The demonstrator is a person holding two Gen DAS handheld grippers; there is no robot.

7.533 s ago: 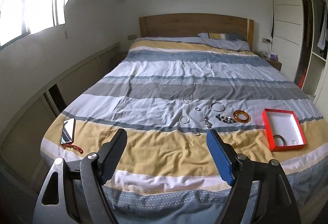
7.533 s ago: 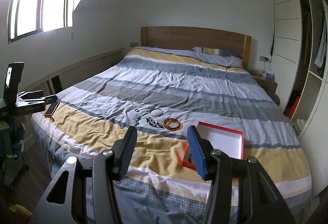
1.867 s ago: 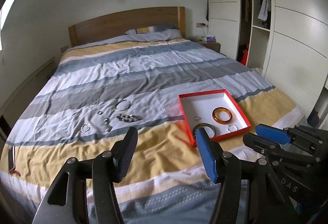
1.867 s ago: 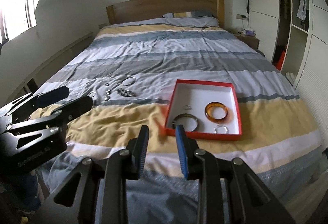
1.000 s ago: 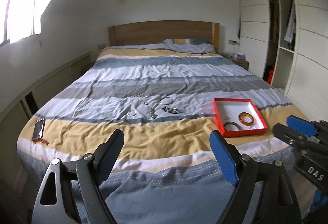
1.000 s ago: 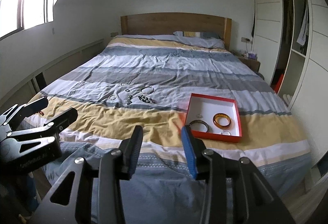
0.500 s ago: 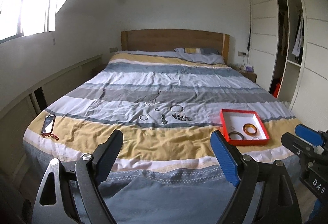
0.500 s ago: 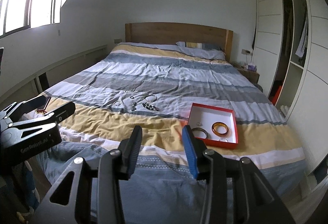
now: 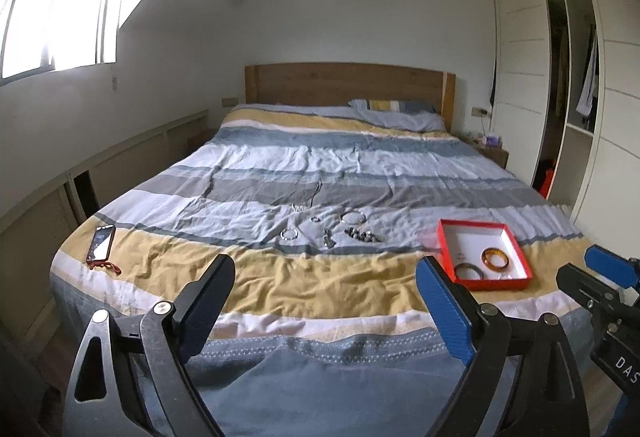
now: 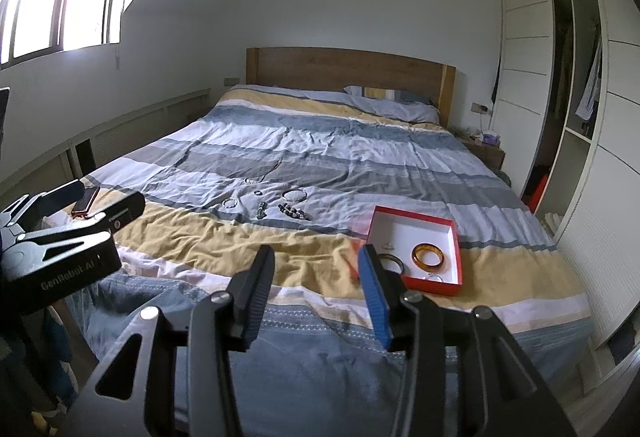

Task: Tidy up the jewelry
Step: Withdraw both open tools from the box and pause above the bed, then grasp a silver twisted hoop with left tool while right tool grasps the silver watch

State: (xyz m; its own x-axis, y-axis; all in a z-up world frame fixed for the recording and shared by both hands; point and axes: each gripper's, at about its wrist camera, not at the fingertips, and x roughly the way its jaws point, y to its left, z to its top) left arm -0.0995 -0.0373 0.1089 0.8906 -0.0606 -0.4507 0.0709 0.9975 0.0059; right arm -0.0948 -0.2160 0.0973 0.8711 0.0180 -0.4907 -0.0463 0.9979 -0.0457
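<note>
The left gripper (image 9: 324, 289) hangs off the foot edge of the bed (image 9: 320, 173) with its jaws spread wide and nothing between them; the right gripper (image 10: 316, 273), likewise empty, has its jaws parted more narrowly, aimed toward the red box (image 10: 454, 237) near the bed's foot edge on the right side. In that box lie an amber bangle (image 10: 428, 256), a dark bangle (image 10: 394, 261) and small rings too fine to make out; loose pieces remain on the duvet toward the middle: a beaded bracelet (image 9: 363, 235), a silver bangle (image 9: 353, 217), a small bracelet (image 9: 289, 234), a chain necklace (image 9: 310, 199). A phone (image 9: 100, 243) lies near the left foot corner. Judging by this, sorting is partway; the next move calls for reaching in over the foot edge to a loose piece. Readable: "GenRobot.AI" on the left gripper's body in the right view; "DAS" on the right gripper's in the left view.
</note>
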